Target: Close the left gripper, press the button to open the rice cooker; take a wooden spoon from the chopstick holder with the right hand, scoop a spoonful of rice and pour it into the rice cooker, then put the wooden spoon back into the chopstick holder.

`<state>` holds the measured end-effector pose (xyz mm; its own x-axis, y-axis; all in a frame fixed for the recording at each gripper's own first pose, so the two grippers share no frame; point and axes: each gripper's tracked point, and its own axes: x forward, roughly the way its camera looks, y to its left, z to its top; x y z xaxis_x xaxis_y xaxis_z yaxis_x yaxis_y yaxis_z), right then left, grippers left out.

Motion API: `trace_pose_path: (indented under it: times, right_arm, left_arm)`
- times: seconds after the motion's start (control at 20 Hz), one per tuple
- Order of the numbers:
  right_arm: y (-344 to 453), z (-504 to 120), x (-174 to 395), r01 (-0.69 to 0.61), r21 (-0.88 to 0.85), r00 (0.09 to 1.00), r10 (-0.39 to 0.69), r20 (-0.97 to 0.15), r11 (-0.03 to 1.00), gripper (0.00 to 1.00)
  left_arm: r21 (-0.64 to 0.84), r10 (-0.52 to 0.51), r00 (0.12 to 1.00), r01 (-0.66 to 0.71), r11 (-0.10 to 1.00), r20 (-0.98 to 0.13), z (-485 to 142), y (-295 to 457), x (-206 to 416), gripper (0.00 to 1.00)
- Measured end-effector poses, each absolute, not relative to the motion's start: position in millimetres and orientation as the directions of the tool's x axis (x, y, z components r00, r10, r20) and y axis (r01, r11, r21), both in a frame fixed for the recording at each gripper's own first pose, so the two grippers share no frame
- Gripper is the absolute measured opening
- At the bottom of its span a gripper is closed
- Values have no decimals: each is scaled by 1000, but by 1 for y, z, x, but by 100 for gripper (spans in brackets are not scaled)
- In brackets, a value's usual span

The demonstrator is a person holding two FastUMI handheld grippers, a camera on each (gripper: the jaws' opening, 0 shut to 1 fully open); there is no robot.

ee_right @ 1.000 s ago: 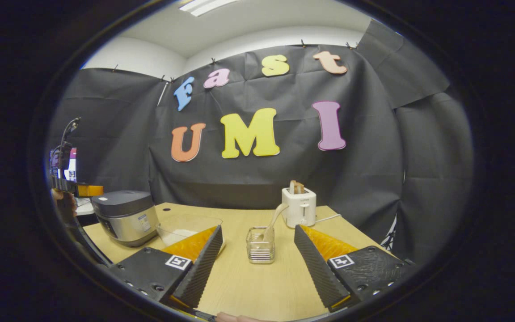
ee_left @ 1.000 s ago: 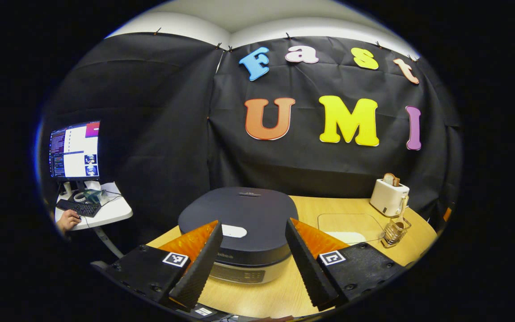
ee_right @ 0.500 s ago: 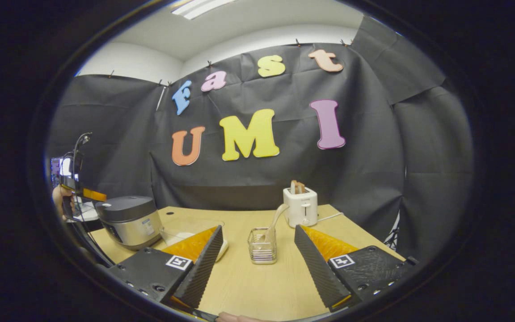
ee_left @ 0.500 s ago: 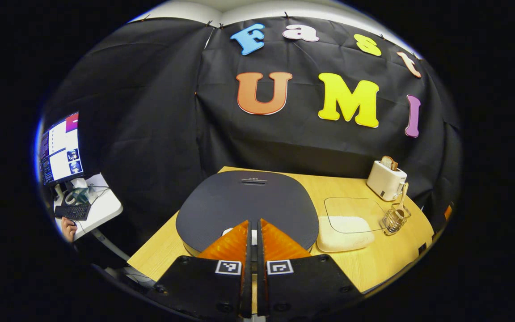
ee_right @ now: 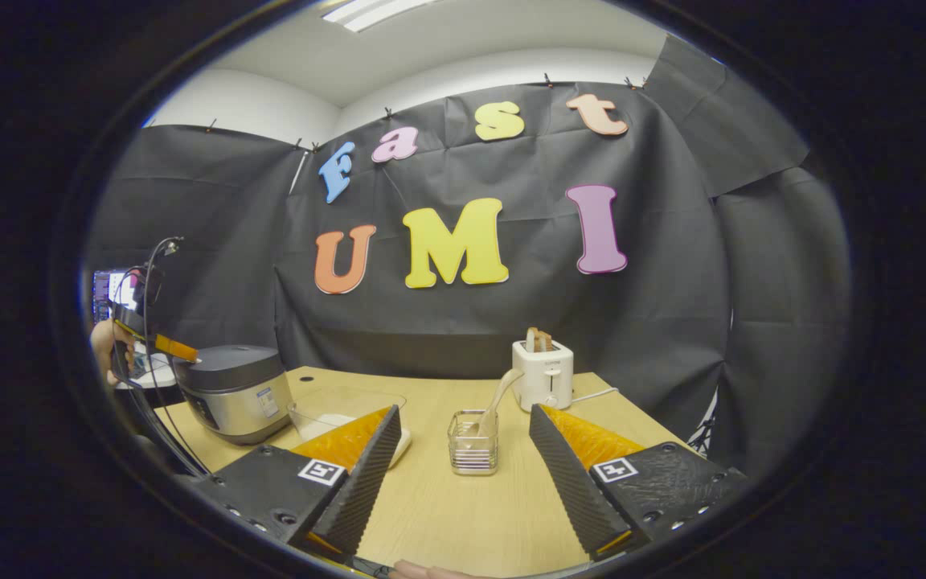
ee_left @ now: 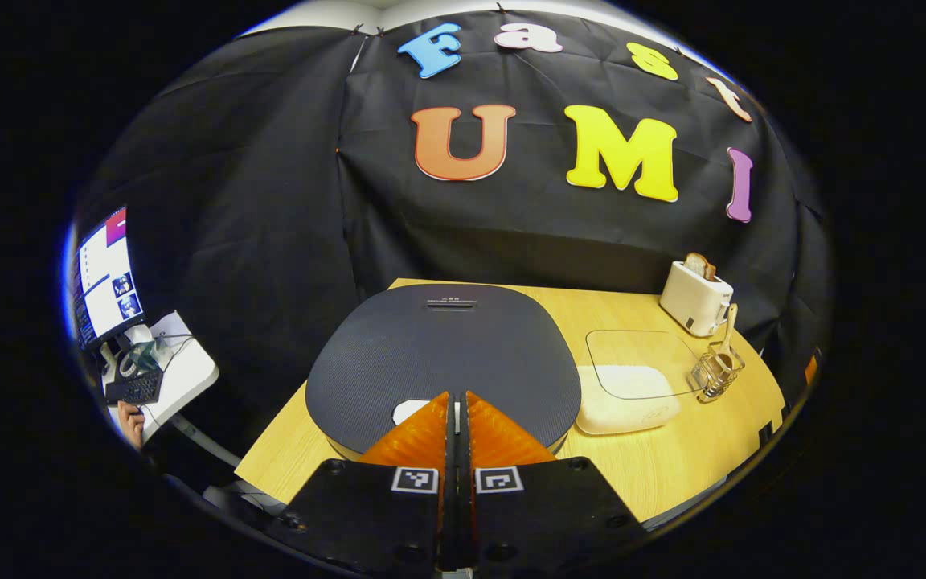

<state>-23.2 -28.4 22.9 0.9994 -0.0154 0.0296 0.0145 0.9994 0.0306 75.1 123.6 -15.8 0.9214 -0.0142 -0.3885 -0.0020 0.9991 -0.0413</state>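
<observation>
Vs 1 s ago: our left gripper (ee_left: 456, 398) has gone from wide apart to fingers pressed together, nothing between them, and it has tipped down over the rice cooker (ee_left: 443, 354). The tips now sit over the pale button (ee_left: 408, 410) at the lid's near edge; we can't tell if they touch it. Lid is down. Our right gripper (ee_right: 463, 446) has barely moved, jaws spread wide and empty, over the table (ee_right: 463, 515).

Edges and room: in the left gripper view the cooker sits at the table's left end, its near rim close to the table edge. The clear rice container (ee_left: 628, 382) is just beside the cooker on its right, white rice in the bottom. Past it is the chopstick holder (ee_left: 716, 374) near the far right edge, wooden spoon (ee_left: 727, 326) standing in it, handle leaning up. Toaster (ee_left: 694, 296) is behind the holder. In the right gripper view the holder (ee_right: 473, 441) lies straight ahead between our right fingers, bare tabletop in between.

Pose: in the right gripper view the left gripper (ee_right: 178, 350) slopes down onto the cooker's (ee_right: 231, 390) near top edge, with a hand (ee_right: 105, 346) behind it.
</observation>
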Motion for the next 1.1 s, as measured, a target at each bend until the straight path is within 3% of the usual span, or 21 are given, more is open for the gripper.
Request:
trace_pose_path:
  times: [0.15,0.2,0.55,0.6,0.75,0.8,0.85,0.9,0.95,1.1]
  right_arm:
    - [-27,21,-21,12,31,1000,-13,20,999,96]
    - [-26,20,-21,9,35,1000,-10,18,999,92]
    - [-11,16,-22,-20,18,1000,20,8,1000,96]
    - [-12,15,-21,-17,11,1000,17,10,1000,92]
    - [-15,7,-15,-6,7,1000,6,-6,1000,92]
    - [-14,3,-12,-6,12,1000,6,-18,1000,100]
    - [-13,-1,-9,-7,19,1000,7,-29,1000,96]
    - [-14,-3,-7,-8,26,999,9,-37,1000,96]
    - [-14,-4,-4,-7,32,999,9,-40,999,92]
    - [-20,-12,9,6,41,999,-4,-50,999,92]
  left_arm:
    - [-25,-12,903,2,1000,-429,-22,124,76,3]
    - [-41,-17,908,0,999,-418,-20,123,71,3]
    - [-66,8,926,-35,997,-377,-14,126,73,3]
    - [-54,18,934,-40,998,-356,-9,127,71,3]
    - [-48,61,967,-75,996,-247,21,130,68,3]
    - [-57,69,975,-83,995,-211,33,131,65,3]
    - [-67,73,982,-85,994,-175,47,128,61,5]
    - [-75,72,988,-83,994,-134,60,124,56,16]
    - [-77,79,992,-87,993,-98,72,121,53,19]
    - [-44,39,998,-41,998,-57,78,103,37,80]
